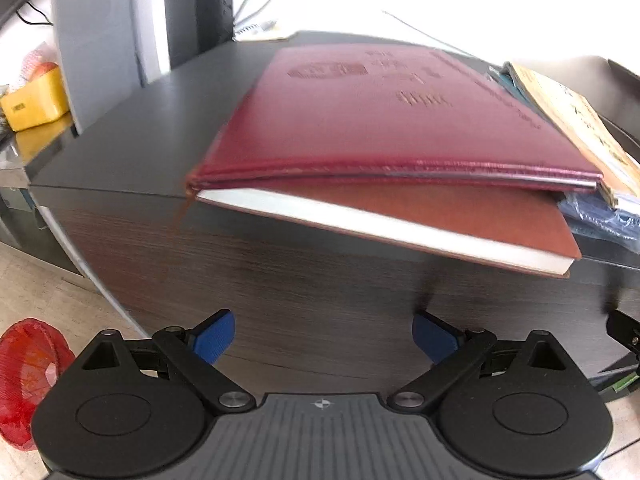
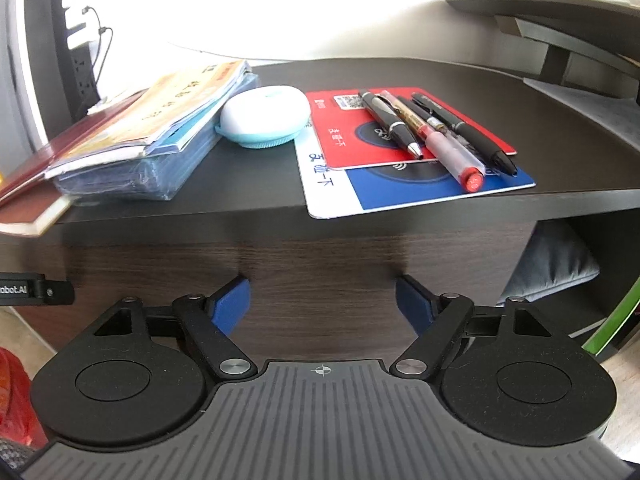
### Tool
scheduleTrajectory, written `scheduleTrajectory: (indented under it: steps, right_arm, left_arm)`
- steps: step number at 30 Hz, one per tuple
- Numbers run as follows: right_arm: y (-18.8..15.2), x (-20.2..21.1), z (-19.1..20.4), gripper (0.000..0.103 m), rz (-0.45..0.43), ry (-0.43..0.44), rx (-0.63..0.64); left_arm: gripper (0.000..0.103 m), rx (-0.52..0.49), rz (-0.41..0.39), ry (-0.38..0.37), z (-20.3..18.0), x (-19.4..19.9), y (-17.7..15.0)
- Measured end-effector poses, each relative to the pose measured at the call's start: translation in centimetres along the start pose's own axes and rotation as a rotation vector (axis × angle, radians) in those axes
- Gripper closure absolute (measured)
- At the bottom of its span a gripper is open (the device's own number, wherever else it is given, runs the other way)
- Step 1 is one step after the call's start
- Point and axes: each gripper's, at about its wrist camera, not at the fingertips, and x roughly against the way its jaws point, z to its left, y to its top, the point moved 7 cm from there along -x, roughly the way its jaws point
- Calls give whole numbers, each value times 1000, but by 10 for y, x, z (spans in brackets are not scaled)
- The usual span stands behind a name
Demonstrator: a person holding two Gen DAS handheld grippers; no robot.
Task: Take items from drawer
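Left gripper, low centre of its frame: blue pads wide apart, nothing between them, facing the dark wood-grain front panel of the cabinet. Right gripper, same posture in its own view: pads parted, empty, squared to the same panel. No handle or drawer seam readable on that panel in either view, so I cannot tell which part is the drawer or whether it is shut. Judgement: both grippers held low and open in front of the cabinet suggest either an approach to the drawer or a pause between items. Above the panel, the dark surface already carries objects, likely things taken out, though that is inference. Nearest the front edge, at the left of the right view: a brown notebook overhanging the lip, with a maroon folder on top of it; stacked flat, probably to save room. Beside these, a plastic-wrapped blue stack with a yellowish booklet lying on it. Middle of the frame: one white and pale-blue rounded case, just beside the stack. Right of centre: two cards, a blue-and-white card jutting over the edge and a red card overlapping it. Across the cards lie pens, four as best I count, side by side.
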Motion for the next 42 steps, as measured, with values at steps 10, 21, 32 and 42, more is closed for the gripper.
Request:
scheduleTrajectory:
  steps: [10,21,32,42]
  right_arm:
    - [-1,-3,2,19,32,10,13]
    - [-18,61,1,19,94,52,-61]
    - [-51,143,9,19,99,76,-8]
    - [-60,196,20,14,53,74,39]
  left_arm:
    - [8,-4,17,24,-1,6,-7]
    - [6,-54,46,-43,2,72,-52]
    - [1,-109,7,-81,10,132,-74]
    - [1,-119,-24,-99,15,176,-100]
